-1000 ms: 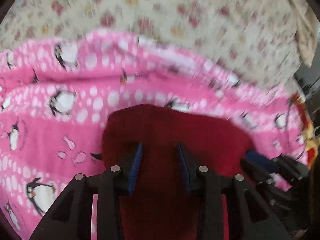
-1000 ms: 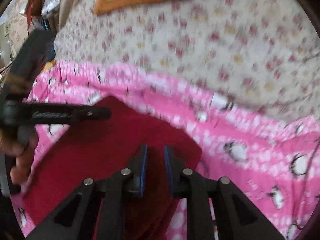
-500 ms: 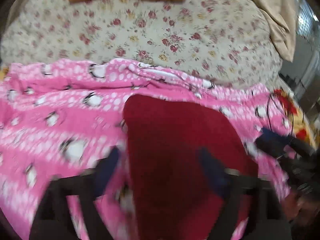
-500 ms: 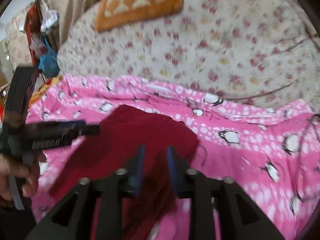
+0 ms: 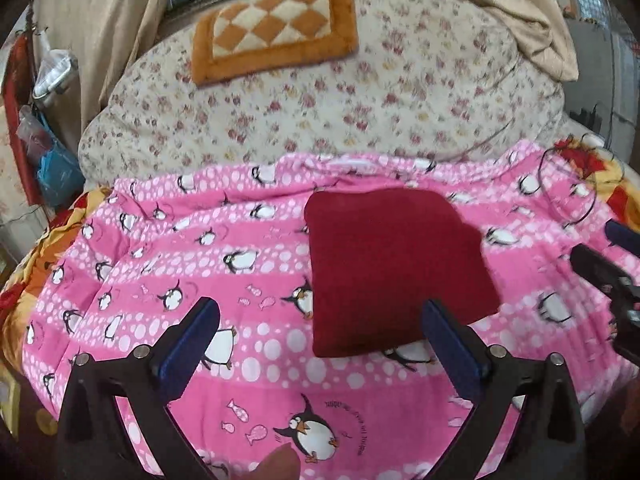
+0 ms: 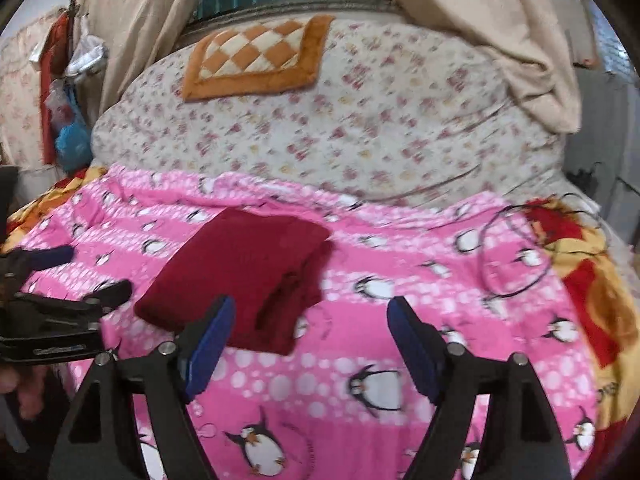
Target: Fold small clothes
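A dark red garment [image 5: 392,264] lies folded into a rough rectangle on the pink penguin blanket [image 5: 200,264]. It also shows in the right wrist view [image 6: 244,276]. My left gripper [image 5: 320,336] is open and empty, held above the blanket just short of the garment's near edge. My right gripper [image 6: 310,336] is open and empty, near the garment's near right corner. The right gripper shows at the right edge of the left wrist view [image 5: 608,264]. The left gripper shows at the left edge of the right wrist view [image 6: 60,312].
A floral bedspread [image 5: 320,104] lies beyond the blanket, with an orange checkered mat [image 5: 276,32] on it. Beige curtains [image 6: 500,32] hang behind. A thin black cable [image 6: 512,252] loops on the blanket at right. Bags [image 6: 68,120] hang at left.
Both grippers have let go of the red garment, opened wide and pulled back and up. The garment now lies flat and folded on the blanket.
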